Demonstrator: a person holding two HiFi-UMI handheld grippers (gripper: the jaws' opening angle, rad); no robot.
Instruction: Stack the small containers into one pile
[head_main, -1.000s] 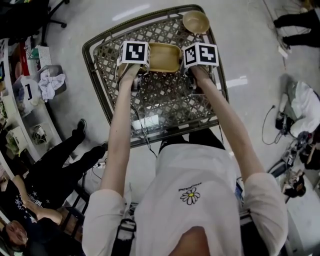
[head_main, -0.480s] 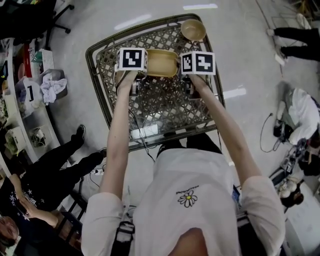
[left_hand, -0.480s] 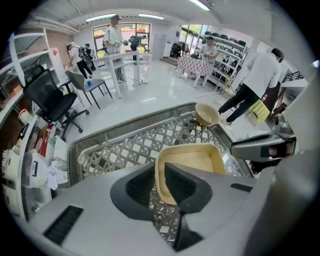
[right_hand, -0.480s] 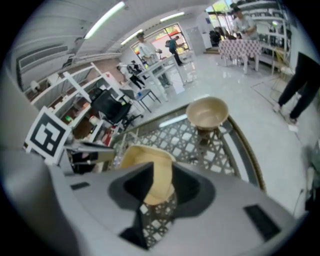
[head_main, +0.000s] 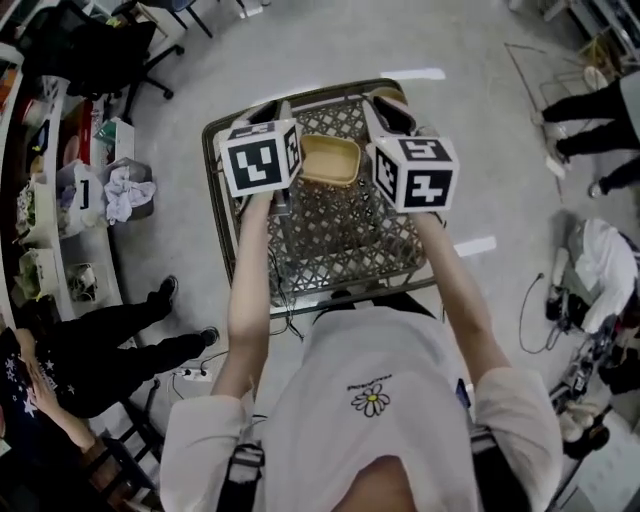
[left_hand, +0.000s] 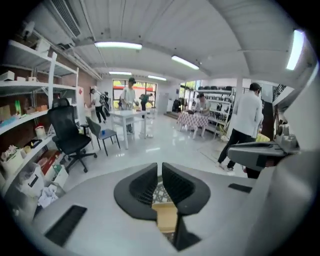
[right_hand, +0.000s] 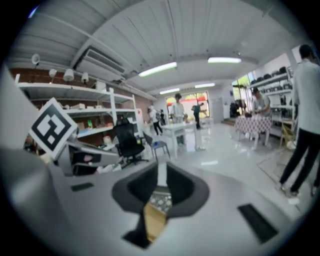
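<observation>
Two grippers are up: left gripper (left_hand: 159, 170) and right gripper (right_hand: 161, 175), jaws just closing to a slit, nothing between. Below, one tan container (head_main: 330, 160) sits near the lattice tabletop's (head_main: 340, 235) far edge, with glossy grey floor (head_main: 450, 40) all around.

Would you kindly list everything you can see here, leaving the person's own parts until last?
Container: one, tan, far part of the table.
Table: one, grey metal lattice, in front of the person.
Office chair: at least one, black, beside the shelves.
Shelves: white, left wall.
Seated bystander: one, black clothes, lower left.
Left gripper: grey, above the table; jaws slightly apart, just been closing, nothing between.
Right gripper: grey, above the table; jaws apart, just been closing, nothing between.
</observation>
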